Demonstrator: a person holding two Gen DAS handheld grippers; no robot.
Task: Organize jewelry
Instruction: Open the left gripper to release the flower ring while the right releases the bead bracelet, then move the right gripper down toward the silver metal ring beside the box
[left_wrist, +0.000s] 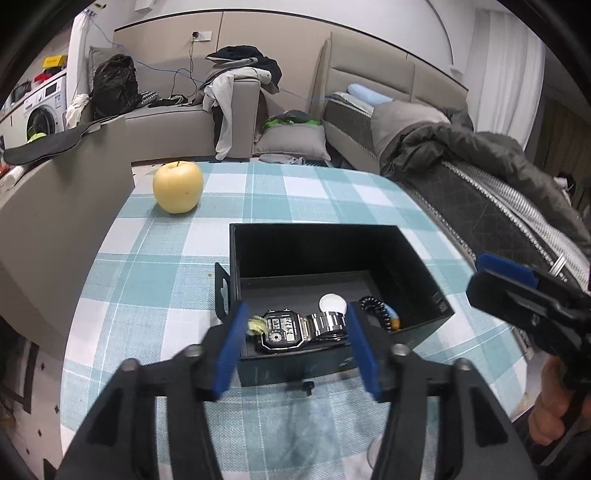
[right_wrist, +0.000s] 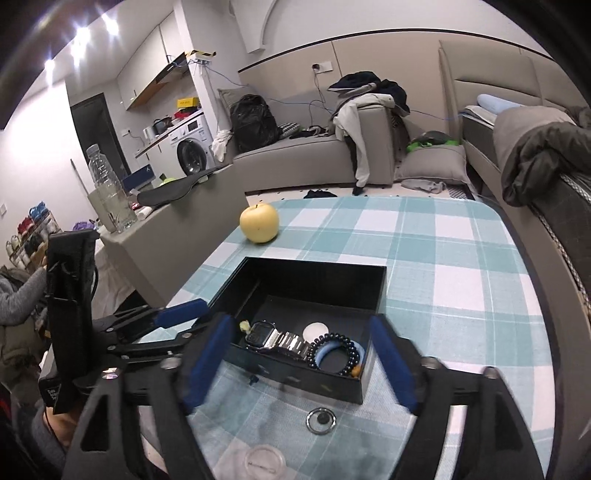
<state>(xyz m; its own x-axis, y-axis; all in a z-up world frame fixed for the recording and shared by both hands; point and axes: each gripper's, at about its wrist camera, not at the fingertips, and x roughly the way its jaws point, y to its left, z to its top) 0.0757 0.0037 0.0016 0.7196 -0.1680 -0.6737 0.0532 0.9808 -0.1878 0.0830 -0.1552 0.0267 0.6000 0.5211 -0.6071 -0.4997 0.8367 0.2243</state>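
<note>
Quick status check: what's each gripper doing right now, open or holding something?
Left gripper: open, holding nothing, poised over the black box by the watch.
Right gripper: open, holding nothing, hovering in front of the box.

A watch (left_wrist: 282, 329) and bracelet (right_wrist: 334, 350) lie side by side in the box (left_wrist: 332, 243), an apple (left_wrist: 178, 187) behind it on the table (left_wrist: 147, 280)

Watch (left_wrist: 282, 329) in open black box (left_wrist: 406, 258)
</note>
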